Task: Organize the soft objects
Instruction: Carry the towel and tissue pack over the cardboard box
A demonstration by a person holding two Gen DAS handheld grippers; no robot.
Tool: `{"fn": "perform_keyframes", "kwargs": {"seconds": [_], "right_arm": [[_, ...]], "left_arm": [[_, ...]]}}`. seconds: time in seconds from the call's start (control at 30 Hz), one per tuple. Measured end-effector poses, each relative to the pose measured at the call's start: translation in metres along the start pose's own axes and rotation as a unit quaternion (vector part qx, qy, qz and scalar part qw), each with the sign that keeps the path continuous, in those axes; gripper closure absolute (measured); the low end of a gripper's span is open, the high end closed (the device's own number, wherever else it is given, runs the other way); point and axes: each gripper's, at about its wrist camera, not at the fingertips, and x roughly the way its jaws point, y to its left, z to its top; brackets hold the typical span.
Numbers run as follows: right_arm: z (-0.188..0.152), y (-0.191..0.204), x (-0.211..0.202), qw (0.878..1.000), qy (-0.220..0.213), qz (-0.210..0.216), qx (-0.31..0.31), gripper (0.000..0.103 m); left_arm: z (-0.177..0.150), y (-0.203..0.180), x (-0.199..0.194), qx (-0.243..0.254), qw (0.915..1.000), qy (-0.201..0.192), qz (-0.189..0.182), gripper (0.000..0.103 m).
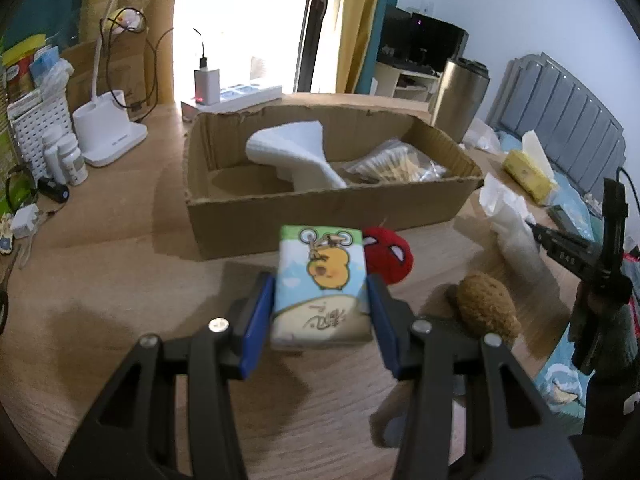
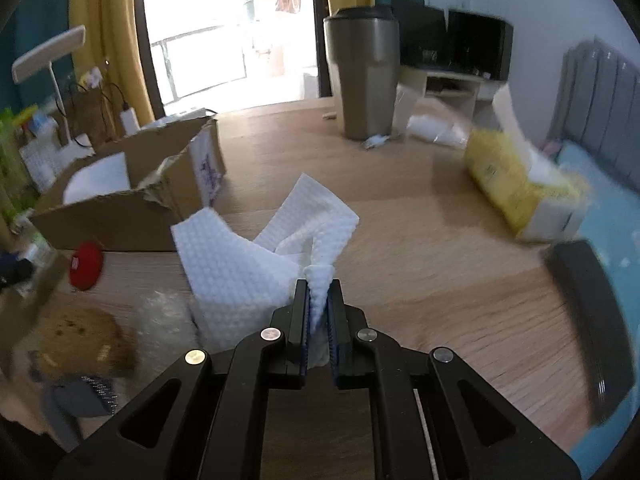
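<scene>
My left gripper (image 1: 320, 300) is shut on a tissue pack (image 1: 322, 284) printed with a yellow cartoon duck, held above the table in front of the cardboard box (image 1: 312, 208). The box holds a white cloth (image 1: 296, 152) and a bag of cotton swabs (image 1: 396, 166). A red Spider-Man plush (image 1: 390, 254) and a brown plush (image 1: 486, 306) lie to the right of the pack. My right gripper (image 2: 319, 304) is shut on a white embossed cloth (image 2: 244, 264), right of the box (image 2: 132, 200). The red plush (image 2: 85, 266) and brown plush (image 2: 80, 340) lie to its left.
A metal tumbler (image 2: 362, 76) stands at the back. A yellow tissue pack (image 2: 524, 188) lies at right, a dark object (image 2: 588, 320) near the table's right edge. A white lamp base (image 1: 108, 132), bottles (image 1: 66, 156) and a power strip (image 1: 236, 94) stand at back left.
</scene>
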Motion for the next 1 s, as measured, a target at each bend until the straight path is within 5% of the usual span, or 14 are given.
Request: {"fn": "perform_keyframes", "kwargs": {"seconds": [0.07,0.43,0.7,1.0], "right_arm": [[0.001,0.001,-0.004,1.0,-0.016,-0.022,-0.014,0.094],[0.027,0.004,-0.045,0.996,-0.078,0.039,0.009,0.094],[0.071,0.021,-0.088,0.988,-0.139,0.071,-0.019,0.094],[0.097,0.062,-0.077,0.983,-0.138,0.11,-0.048,0.094]], "left_arm": [[0.001,-0.002,0.003,0.003,1.0,0.004,0.002,0.055],[0.001,-0.01,0.013,0.017,0.9996,0.021,-0.001,0.054],[0.012,-0.011,-0.009,0.016,0.9997,-0.018,-0.005,0.054],[0.038,0.006,-0.038,0.005,0.9978,-0.067,0.003,0.054]]}}
